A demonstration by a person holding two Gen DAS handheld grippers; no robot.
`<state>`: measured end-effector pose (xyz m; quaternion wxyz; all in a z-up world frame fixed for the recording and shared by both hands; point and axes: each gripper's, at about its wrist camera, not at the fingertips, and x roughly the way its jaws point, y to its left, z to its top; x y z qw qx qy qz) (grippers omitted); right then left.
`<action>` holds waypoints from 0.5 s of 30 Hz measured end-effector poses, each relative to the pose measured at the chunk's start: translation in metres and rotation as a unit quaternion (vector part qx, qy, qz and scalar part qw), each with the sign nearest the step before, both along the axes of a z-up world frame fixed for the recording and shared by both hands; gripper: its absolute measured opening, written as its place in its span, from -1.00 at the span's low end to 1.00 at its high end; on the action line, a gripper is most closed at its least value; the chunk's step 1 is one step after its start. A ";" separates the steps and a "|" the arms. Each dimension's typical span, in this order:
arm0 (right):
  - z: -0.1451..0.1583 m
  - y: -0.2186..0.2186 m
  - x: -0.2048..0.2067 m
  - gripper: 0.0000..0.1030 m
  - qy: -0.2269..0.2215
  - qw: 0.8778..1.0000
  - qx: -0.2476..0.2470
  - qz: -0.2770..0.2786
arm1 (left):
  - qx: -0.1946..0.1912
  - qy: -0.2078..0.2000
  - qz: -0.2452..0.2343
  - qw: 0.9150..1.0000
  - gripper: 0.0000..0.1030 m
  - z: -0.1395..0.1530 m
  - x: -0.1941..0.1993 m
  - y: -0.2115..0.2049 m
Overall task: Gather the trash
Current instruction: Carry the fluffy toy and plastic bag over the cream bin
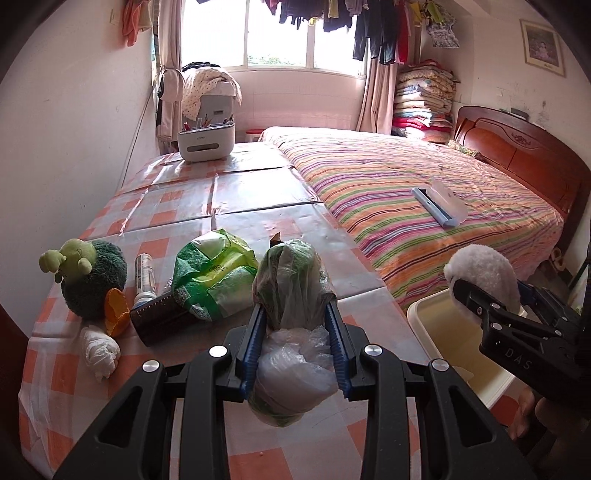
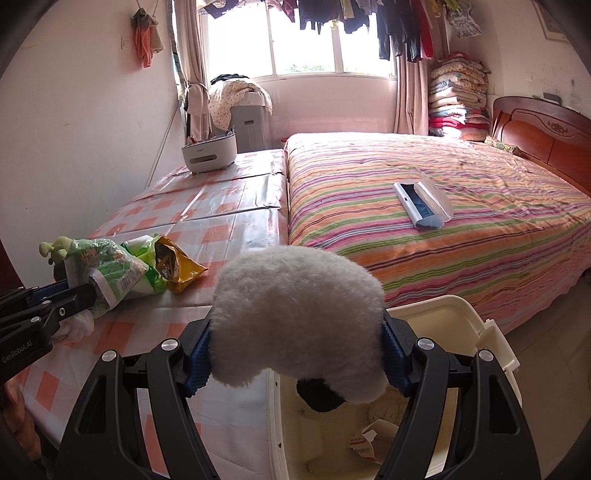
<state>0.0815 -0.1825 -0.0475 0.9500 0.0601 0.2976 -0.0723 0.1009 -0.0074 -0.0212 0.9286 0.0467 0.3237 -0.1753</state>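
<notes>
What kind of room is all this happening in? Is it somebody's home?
Most likely a lived-in bedroom in a home. A large bed with a striped cover and wooden headboard fills one side, folded quilts are stacked in the corner, and laundry hangs drying across the window.

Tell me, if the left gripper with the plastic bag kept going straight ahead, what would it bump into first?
Probably nothing for a while: the left gripper, shut on the plastic bag, points along bare checkered table. The green wrapper lies just left of that line. Depth is hard to judge.
</notes>
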 end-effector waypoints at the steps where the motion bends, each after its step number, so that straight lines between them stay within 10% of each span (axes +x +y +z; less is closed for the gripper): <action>1: 0.000 -0.004 -0.002 0.39 -0.001 1.000 0.000 -0.007 | 0.000 -0.001 -0.006 1.000 -0.37 0.000 -0.002 -0.005; 15: -0.008 -0.045 -0.027 0.43 0.002 0.996 -0.007 -0.087 | -0.004 0.002 -0.065 0.998 -0.37 0.000 -0.017 -0.055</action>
